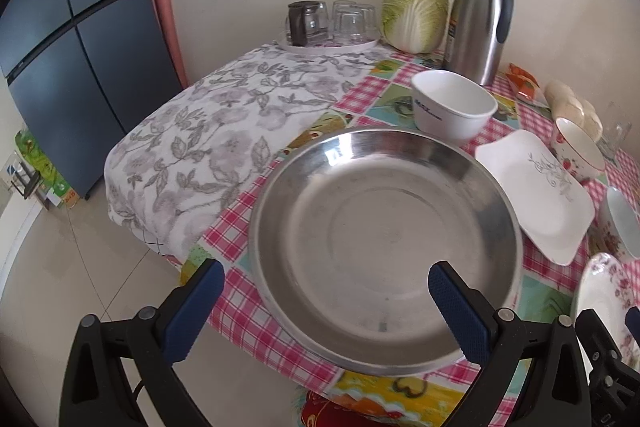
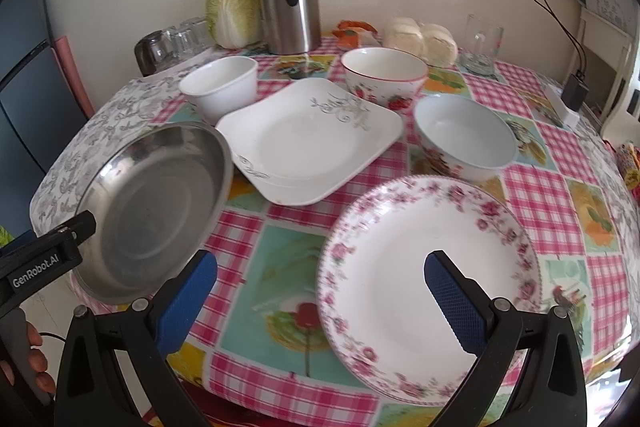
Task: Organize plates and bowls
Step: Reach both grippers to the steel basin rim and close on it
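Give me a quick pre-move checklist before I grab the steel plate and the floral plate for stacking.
1. Left gripper open: ok, jaws spread wide.
2. Left jaws straddle the steel plate rim: ok, one finger outside, one over the inside.
3. Right gripper open: ok.
4. Right jaws straddle the floral plate rim: ok, though contact cannot be judged.
5. Both plates empty: ok.
6. Steel plate fully supported: not ok, its near edge overhangs the table edge.
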